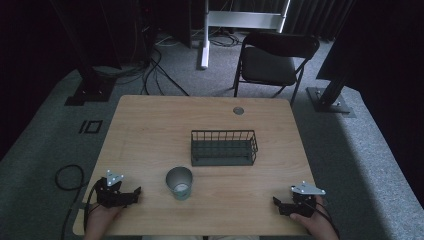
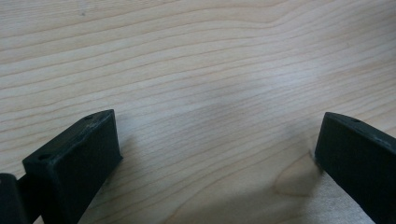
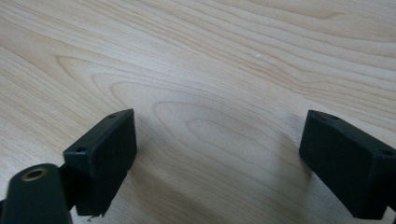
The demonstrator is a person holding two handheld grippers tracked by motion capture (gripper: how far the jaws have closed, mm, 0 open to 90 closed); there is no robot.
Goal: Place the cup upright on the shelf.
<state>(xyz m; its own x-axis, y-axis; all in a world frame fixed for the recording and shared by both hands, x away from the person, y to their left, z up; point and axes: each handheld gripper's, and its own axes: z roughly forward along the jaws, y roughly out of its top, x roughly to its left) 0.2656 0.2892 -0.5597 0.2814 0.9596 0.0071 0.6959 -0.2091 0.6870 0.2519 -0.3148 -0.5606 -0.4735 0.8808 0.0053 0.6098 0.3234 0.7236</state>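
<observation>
I judge the work has not started. The cup (image 1: 179,183) stands upright on the tabletop (image 1: 150,130) near my edge, at about 6 o'clock from the table's middle, and neither tool touches it. The wire basket (image 1: 224,147) sits just past it, at roughly 1 o'clock from the cup, and looks empty from the high view. If the job is to get the cup into the basket, all of it is left: reach, grasp, lift, place.

My left tool (image 1: 134,194) rests at the near left, at about 9 o'clock from the cup and close beside it, tips pointing toward the cup. In the left gripper view its jaws stand wide apart with bare wood grain between them; it (image 2: 217,140) holds nothing and seems to sit low on the tabletop.

My right tool (image 1: 278,204) is at the near right corner, at about 3 o'clock from the cup and well apart from it, tips pointing inward. In the right gripper view it (image 3: 219,140) is spread just as wide, with nothing between the jaws but wood.

There is something pale in the bottom of the cup; I cannot tell what it is. The left tool is the nearer one for a first grasp.
</observation>
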